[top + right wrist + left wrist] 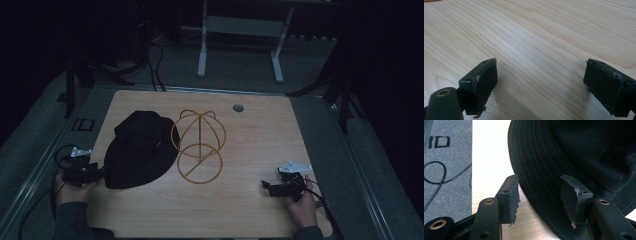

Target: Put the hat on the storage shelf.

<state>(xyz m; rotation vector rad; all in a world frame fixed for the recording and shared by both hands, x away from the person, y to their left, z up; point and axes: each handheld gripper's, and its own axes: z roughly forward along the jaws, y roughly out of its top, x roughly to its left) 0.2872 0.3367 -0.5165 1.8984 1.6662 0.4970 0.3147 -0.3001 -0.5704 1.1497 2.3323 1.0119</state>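
One wire stand (199, 146), touching black hat (137, 150)

Wire hat stand (199, 146) mid-table (260, 145)

Black grippers (80, 172) with brass-ringed screws, grey plates, seemingly grey-green sleeves (72, 220).
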